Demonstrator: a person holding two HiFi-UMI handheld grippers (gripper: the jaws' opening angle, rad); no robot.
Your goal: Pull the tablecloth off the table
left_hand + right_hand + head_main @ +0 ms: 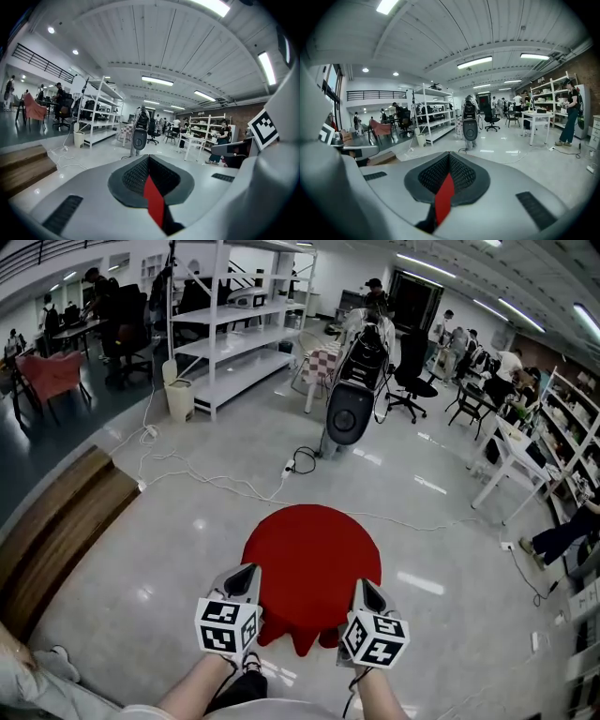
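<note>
My left gripper (pixel 245 572) and right gripper (pixel 365 586) are each clamped on the near hem of the red tablecloth (pixel 311 554), which lies straight ahead over a round table hidden beneath it. Both stand equally near. Bare floor (pixel 150 549) flanks each side; room behind me, probably free, is unseen.

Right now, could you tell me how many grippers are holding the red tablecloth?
2: the left gripper pinches the tablecloth's near edge on the left, the right gripper on the right.

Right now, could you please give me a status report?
Left gripper and right gripper shut on red tablecloth, near edge. Tablecloth not yet pulled off. Nothing blocking.
</note>
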